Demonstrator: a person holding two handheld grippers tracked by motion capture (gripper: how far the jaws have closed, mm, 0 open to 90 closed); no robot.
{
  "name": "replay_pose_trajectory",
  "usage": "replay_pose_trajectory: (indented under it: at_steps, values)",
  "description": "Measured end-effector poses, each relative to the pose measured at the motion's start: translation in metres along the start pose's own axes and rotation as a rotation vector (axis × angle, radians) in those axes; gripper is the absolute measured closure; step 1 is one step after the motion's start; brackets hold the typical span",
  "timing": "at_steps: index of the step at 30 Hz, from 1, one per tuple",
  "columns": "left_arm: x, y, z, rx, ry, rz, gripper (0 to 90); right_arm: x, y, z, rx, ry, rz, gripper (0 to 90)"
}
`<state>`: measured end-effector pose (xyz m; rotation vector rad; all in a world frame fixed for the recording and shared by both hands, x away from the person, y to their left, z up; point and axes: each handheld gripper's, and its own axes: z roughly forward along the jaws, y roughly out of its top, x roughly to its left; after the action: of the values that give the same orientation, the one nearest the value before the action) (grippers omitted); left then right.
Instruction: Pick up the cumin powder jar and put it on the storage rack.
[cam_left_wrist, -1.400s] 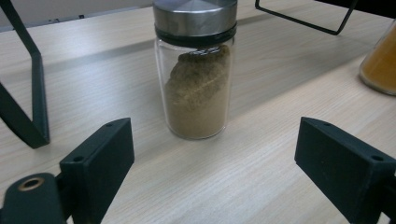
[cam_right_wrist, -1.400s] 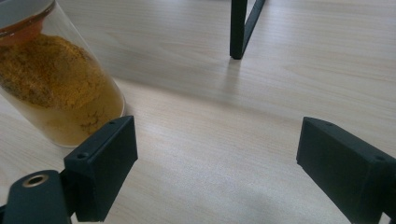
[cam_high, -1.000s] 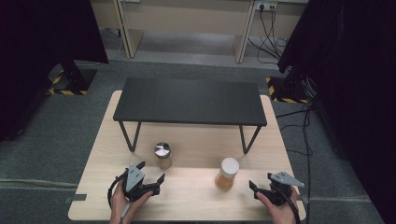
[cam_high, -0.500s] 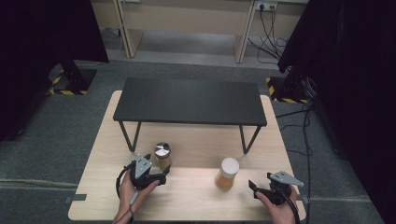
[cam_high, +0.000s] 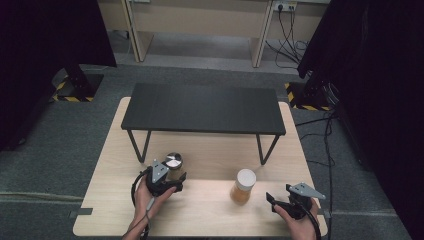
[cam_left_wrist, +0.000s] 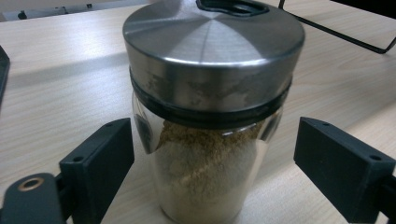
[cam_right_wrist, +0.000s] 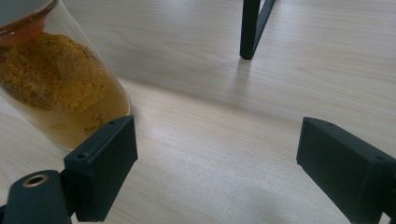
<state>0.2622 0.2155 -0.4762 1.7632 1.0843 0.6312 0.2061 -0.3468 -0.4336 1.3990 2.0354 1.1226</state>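
Note:
A glass spice jar with a steel lid stands on the wooden table, holding pale brown powder. My left gripper is open, its jaws on either side of the jar without touching it. A second jar with a white lid holds orange powder and stands to the right. My right gripper is open near the table's front right edge, to the right of that jar, with bare table between its jaws.
A black low shelf on thin metal legs spans the back half of the table; one leg stands ahead of the right gripper. Black curtains hang at both sides.
My left gripper has moved forward and right until its open jaws straddle the steel-lidded jar. The right gripper has stayed in place.

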Motion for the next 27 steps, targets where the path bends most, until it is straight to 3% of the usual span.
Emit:
replay_pose_trajectory:
  at_steps: [5, 11, 14, 18, 27]
  values:
    - [0.0015, 0.0002, 0.0028, 0.002, -0.004, -0.010, 18.6, -0.0006, -0.0005, 0.0019, 0.001, 0.003, 0.002, 12.4]
    - [0.0046, -0.0020, 0.0046, 0.001, -0.007, -0.050, 21.8, -0.0006, -0.0013, 0.0043, 0.004, 0.009, 0.000, 12.5]
    - [0.0026, -0.0025, 0.0058, 0.000, 0.004, -0.041, 23.3, -0.0008, -0.0015, 0.0052, 0.005, 0.014, 0.002, 12.4]
    - [0.0047, -0.0046, 0.0061, -0.011, 0.004, -0.072, 27.5, -0.0010, -0.0020, 0.0060, 0.006, 0.016, 0.000, 12.5]
    - [0.0047, -0.0086, 0.0089, -0.030, 0.002, -0.052, 28.3, -0.0010, -0.0027, 0.0087, 0.011, 0.023, 0.002, 12.4]
